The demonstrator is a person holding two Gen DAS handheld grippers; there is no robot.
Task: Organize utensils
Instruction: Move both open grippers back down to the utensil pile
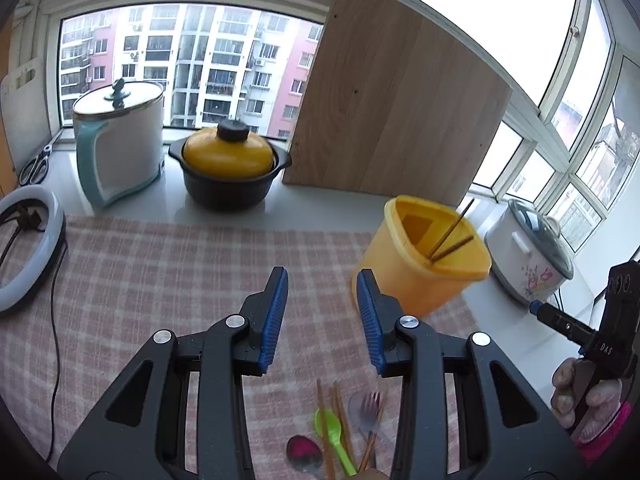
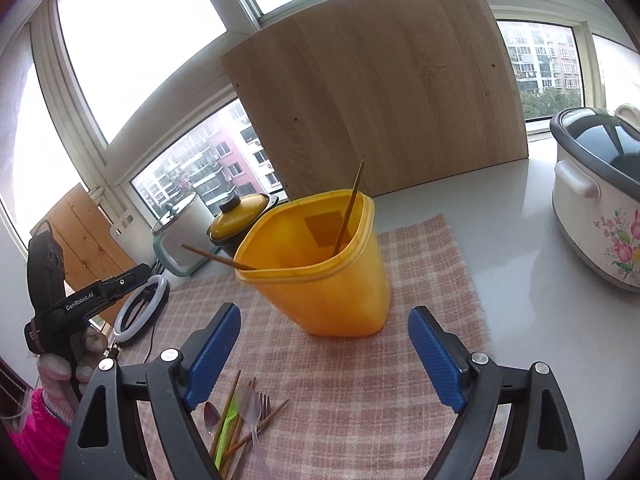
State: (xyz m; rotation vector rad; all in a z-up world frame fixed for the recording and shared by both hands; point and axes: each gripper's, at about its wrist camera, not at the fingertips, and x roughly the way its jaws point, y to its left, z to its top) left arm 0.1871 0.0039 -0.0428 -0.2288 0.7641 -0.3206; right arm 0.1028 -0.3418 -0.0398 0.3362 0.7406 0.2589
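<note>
A yellow utensil holder (image 1: 420,258) (image 2: 320,268) stands on the pink checked cloth (image 1: 168,272) (image 2: 360,392) with two brown chopsticks (image 1: 450,238) (image 2: 348,210) leaning in it. A pile of utensils lies on the cloth near me: chopsticks (image 1: 324,424), a green spoon (image 1: 332,436) (image 2: 226,424), a clear spoon (image 2: 250,408), a fork (image 1: 370,402) (image 2: 265,402) and a metal spoon (image 1: 302,450) (image 2: 211,416). My left gripper (image 1: 322,312) is open and empty above the cloth, left of the holder. My right gripper (image 2: 324,356) is open and empty just in front of the holder.
A white kettle (image 1: 120,144), a yellow-lidded black pot (image 1: 230,168) and a wooden board (image 1: 396,108) (image 2: 380,88) stand at the back by the window. A floral slow cooker (image 1: 528,256) (image 2: 600,200) stands right. A ring light (image 1: 28,248) (image 2: 140,310) lies left.
</note>
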